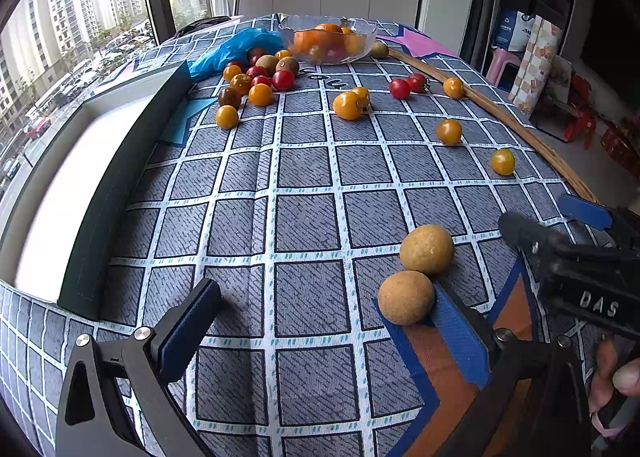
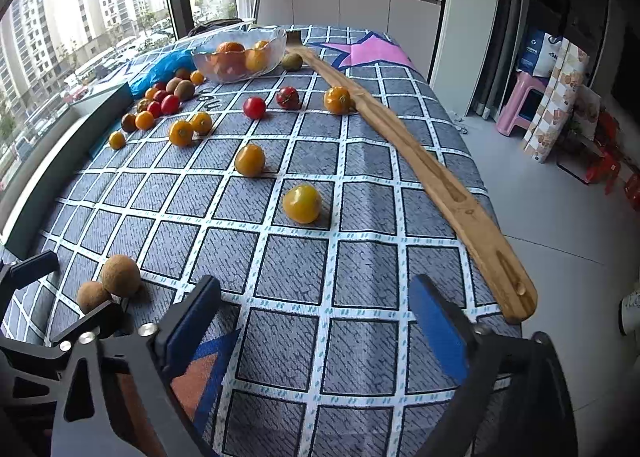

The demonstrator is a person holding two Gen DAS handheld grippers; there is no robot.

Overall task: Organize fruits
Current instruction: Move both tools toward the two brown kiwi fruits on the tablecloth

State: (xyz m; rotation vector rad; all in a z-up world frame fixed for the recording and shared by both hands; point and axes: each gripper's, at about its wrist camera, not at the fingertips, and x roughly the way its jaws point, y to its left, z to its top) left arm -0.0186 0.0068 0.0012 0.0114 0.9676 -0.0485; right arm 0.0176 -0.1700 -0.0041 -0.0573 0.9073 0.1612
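Both grippers spread wide and empty; pick up the two brown fruits first.
The two brown fruits (image 1: 416, 273) touch your left gripper (image 1: 332, 331) pad, far from the glass bowl (image 1: 328, 39); centre them, then your right gripper (image 2: 316, 319) can help.

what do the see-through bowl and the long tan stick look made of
Clear bowl: probably glass, glossy, the fruit shows through its wavy wall; clear plastic is possible. Long tan stick: wood or bamboo, smooth, with visible grain and cut slots.
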